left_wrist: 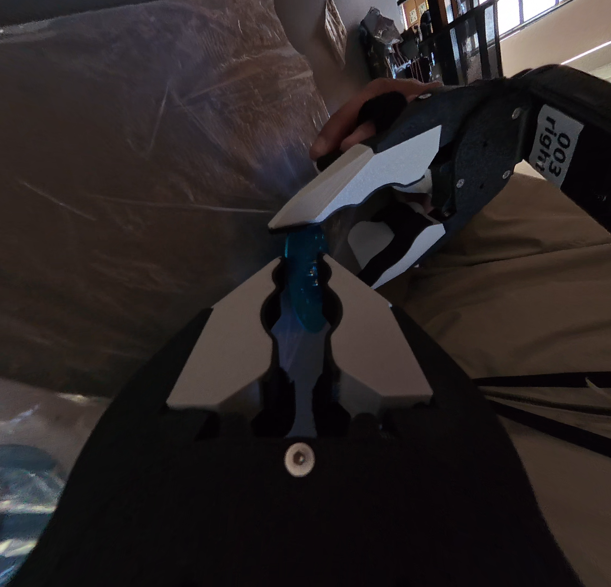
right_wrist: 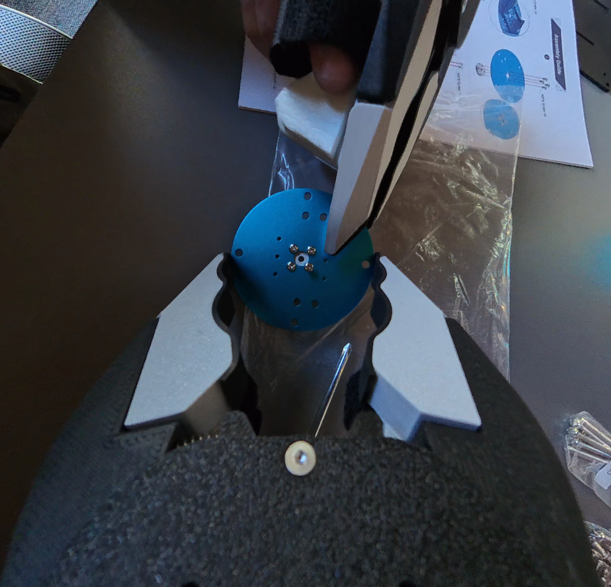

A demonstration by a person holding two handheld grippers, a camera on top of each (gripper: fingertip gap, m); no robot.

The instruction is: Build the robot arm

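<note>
Left wrist view: the left hand-held gripper (left_wrist: pixel 302 273) has its two grey fingers drawn in on a blue disc (left_wrist: pixel 305 287), which stands edge-on between the fingertips, held by its rim. The right hand-held gripper (left_wrist: pixel 317 247) comes in from the right, spread wide; its upper finger lies across the top edge of the disc and its lower finger sits apart to the right. A person's hand (left_wrist: pixel 360 121) grips its black body. Behind lies crinkled clear plastic sheet (left_wrist: pixel 148 125) over a dark surface.

Right wrist view: the blue disc (right_wrist: pixel 302 260) faces the camera, round, drilled with many holes, four small screws around a centre hole. The right hand-held gripper (right_wrist: pixel 301 263) is wide open, its fingertips at the disc's left and right edges; whether they touch it I cannot tell. The left hand-held gripper (right_wrist: pixel 344 240) reaches down from above, clamped on the disc's upper right part. A thin metal shaft (right_wrist: pixel 330 392) shows between the right fingers. On the dark worktop (right_wrist: pixel 132 174) lie a clear plastic bag (right_wrist: pixel 463 240), a printed sheet (right_wrist: pixel 529 75), white foam (right_wrist: pixel 307 121) and a bag of screws (right_wrist: pixel 591 452).
</note>
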